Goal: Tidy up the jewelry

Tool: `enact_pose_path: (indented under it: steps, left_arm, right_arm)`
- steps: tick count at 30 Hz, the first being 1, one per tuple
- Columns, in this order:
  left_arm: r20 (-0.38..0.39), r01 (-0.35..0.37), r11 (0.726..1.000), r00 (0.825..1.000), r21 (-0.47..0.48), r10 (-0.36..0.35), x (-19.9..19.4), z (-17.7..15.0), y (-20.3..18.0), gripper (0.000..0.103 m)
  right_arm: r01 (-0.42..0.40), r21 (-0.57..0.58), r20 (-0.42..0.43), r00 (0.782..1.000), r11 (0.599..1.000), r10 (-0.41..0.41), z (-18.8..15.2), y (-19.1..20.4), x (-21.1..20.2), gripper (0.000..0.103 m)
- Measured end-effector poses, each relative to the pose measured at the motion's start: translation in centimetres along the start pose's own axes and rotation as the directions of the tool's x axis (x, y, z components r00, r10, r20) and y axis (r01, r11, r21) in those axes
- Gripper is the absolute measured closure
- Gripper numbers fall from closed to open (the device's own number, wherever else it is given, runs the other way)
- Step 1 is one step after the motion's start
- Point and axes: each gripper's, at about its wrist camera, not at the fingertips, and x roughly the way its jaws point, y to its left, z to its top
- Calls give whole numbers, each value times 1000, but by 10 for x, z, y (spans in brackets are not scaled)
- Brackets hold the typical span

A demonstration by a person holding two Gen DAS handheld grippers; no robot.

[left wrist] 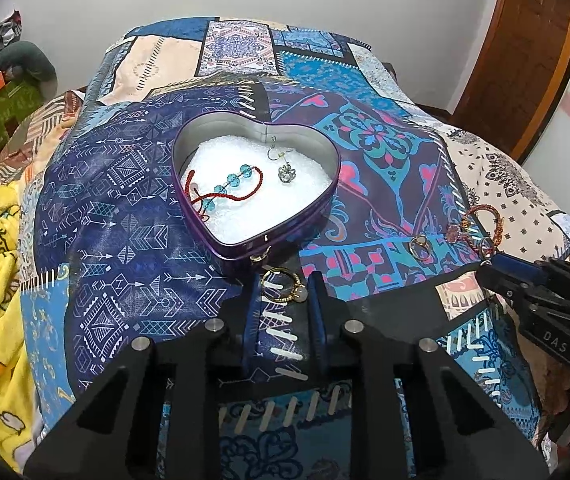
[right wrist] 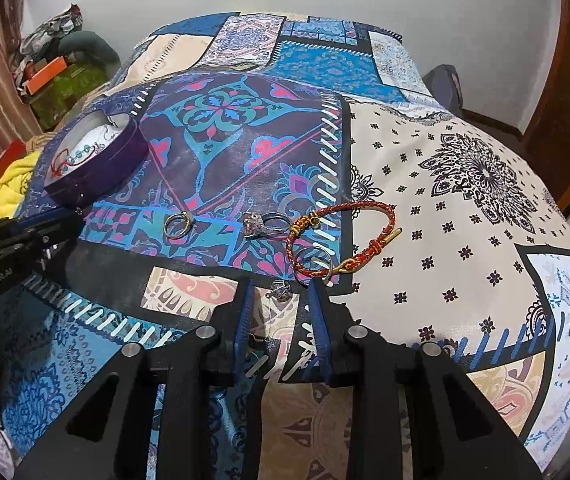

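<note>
Jewelry lies scattered on the patchwork bedspread (right wrist: 445, 184) so each piece can be lifted into the purple heart-shaped tin (left wrist: 257, 184), where a blue-bead red cord bracelet (left wrist: 225, 188) and a silver earring (left wrist: 285, 170) already rest. The left tool (left wrist: 283, 280), fingers parted, straddles a gold ring (left wrist: 283, 285); the right tool (right wrist: 281, 282), likewise parted and empty, frames a small silver earring (right wrist: 281, 289), beside the red braided bracelet (right wrist: 341, 240).
</note>
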Motion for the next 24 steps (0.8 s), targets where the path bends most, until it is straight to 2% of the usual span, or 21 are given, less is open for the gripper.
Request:
enact_pose_path:
  steps: [1, 11, 18, 24]
  left_arm:
    - [2, 5, 1000, 1000, -2, -5, 0, 0, 1, 81]
    - [13, 36, 999, 999, 6, -37, -6, -4, 1, 81]
    - [22, 50, 999, 999, 5, -50, -21, -9, -2, 81]
    - [79, 40, 999, 996, 15, -41, -48, -2, -4, 81]
  right_arm:
    - [3, -2, -3, 1000, 1000, -3, 0, 1, 1, 93]
    - [-46, 32, 8, 999, 998, 46, 4, 5, -7, 94]
    - [-77, 27, 76, 994, 997, 75, 17, 8, -34, 94]
    - [-99, 10, 152, 984, 995, 97, 31, 15, -57, 94]
